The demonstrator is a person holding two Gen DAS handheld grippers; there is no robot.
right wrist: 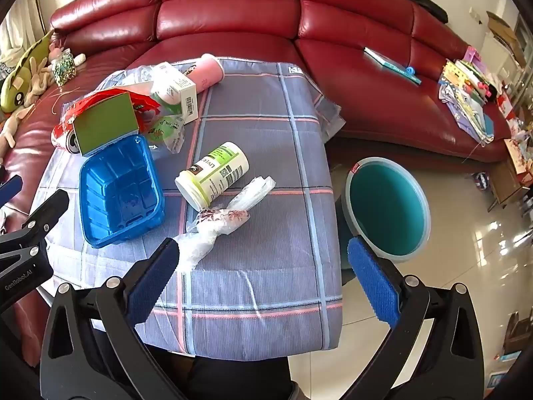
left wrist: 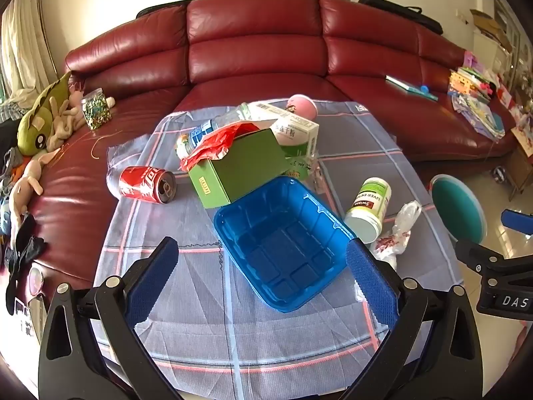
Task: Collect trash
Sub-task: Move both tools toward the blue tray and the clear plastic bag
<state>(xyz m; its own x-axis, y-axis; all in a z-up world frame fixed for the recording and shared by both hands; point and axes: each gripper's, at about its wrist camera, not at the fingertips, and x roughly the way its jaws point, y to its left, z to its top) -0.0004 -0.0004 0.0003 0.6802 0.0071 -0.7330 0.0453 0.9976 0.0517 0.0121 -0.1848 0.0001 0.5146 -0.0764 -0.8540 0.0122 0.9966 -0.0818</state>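
Observation:
Trash lies on a checked cloth (left wrist: 200, 306) over a table. A blue plastic tray (left wrist: 283, 243) sits in the middle, just ahead of my open, empty left gripper (left wrist: 263, 283). Behind it are a green box (left wrist: 240, 170), a red can (left wrist: 146, 183) on its side, a red wrapper (left wrist: 213, 143), a water bottle (left wrist: 200, 133), a white carton (left wrist: 296, 131) and a pink cup (left wrist: 301, 105). A white-green supplement bottle (right wrist: 213, 175) and a crumpled clear plastic bag (right wrist: 216, 226) lie right of the tray. My right gripper (right wrist: 263, 280) is open and empty, its left finger touching the bag's end.
A teal round bin (right wrist: 386, 206) stands on the tiled floor beside the table's right edge. A red leather sofa (left wrist: 253, 40) wraps behind the table, with plush toys (left wrist: 40, 123) on its left and books and papers (right wrist: 466, 96) on its right.

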